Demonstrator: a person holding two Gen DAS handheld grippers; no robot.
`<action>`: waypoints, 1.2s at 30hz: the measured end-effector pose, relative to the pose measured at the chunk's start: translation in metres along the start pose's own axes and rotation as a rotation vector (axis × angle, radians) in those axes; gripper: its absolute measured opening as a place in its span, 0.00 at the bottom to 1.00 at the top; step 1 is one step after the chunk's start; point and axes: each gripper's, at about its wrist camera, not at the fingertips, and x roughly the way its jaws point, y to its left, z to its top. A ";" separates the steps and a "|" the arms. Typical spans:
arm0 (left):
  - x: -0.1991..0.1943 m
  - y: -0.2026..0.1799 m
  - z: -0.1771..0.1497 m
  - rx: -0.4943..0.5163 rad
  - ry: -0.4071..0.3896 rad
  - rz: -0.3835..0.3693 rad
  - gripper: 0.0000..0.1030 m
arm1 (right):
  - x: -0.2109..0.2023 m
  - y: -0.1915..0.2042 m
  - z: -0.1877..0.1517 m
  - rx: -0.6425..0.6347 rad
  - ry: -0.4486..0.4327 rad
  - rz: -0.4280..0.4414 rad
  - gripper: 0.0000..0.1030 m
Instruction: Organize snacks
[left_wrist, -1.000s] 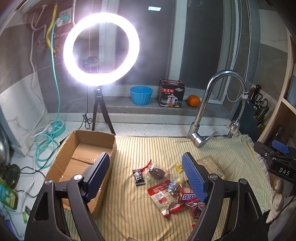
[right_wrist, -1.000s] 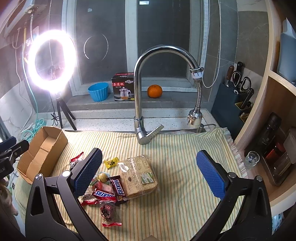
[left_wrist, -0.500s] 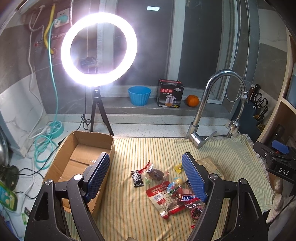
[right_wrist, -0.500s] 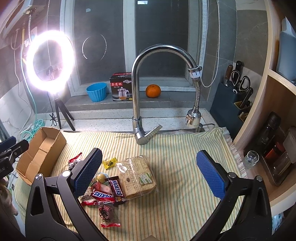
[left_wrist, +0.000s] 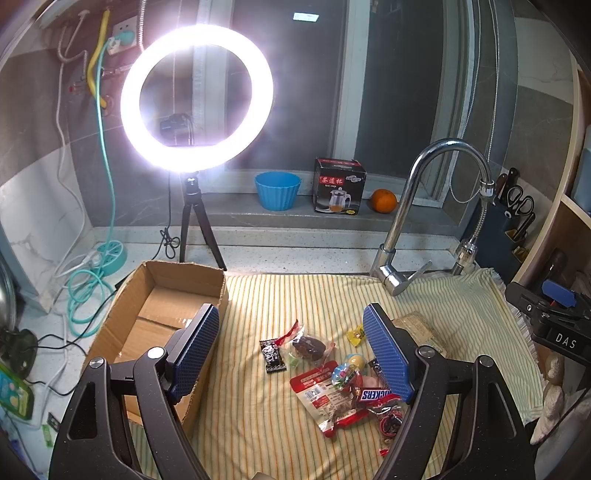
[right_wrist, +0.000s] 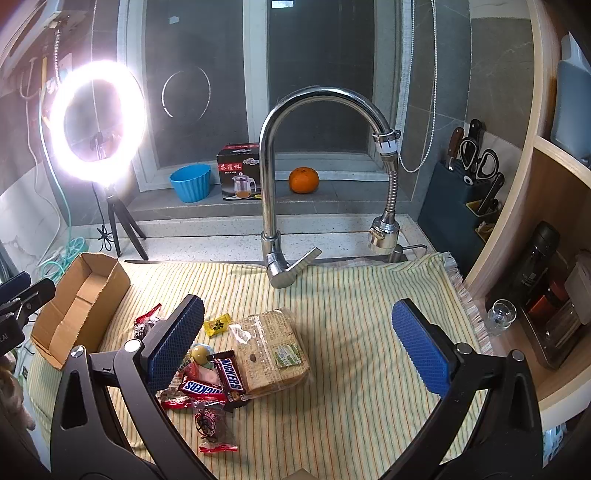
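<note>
A pile of snacks lies on the striped cloth (left_wrist: 295, 295): a black wafer packet (left_wrist: 272, 356), a dark date in clear wrap (left_wrist: 309, 346), a red-and-white packet (left_wrist: 325, 397), Snickers bars (right_wrist: 210, 380), a yellow candy (right_wrist: 217, 325) and a wrapped bread block (right_wrist: 271, 349). An open, empty cardboard box (left_wrist: 162, 317) stands at the left; it also shows in the right wrist view (right_wrist: 79, 302). My left gripper (left_wrist: 291, 354) is open above the snacks, empty. My right gripper (right_wrist: 299, 345) is open above the bread, empty.
A chrome faucet (right_wrist: 273, 177) rises at the cloth's far edge. A ring light on a tripod (left_wrist: 195, 99) stands behind the box. A blue bowl (left_wrist: 277, 190), a tea-cup box (left_wrist: 338, 186) and an orange (left_wrist: 383, 201) sit on the sill. A knife block (right_wrist: 469, 184) and shelf are on the right.
Both views have shifted slightly; the grippers drifted a little, staying open and empty. The snacks and the box have not moved.
</note>
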 end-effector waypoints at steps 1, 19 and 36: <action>0.000 -0.001 0.000 0.001 0.000 0.000 0.78 | 0.000 0.000 0.000 0.001 0.000 0.001 1.00; 0.003 -0.002 0.000 0.000 0.003 -0.002 0.78 | 0.004 0.001 0.000 -0.001 0.006 0.003 1.00; 0.021 -0.010 -0.002 0.009 0.038 -0.025 0.78 | 0.019 -0.007 0.002 0.002 0.044 -0.004 1.00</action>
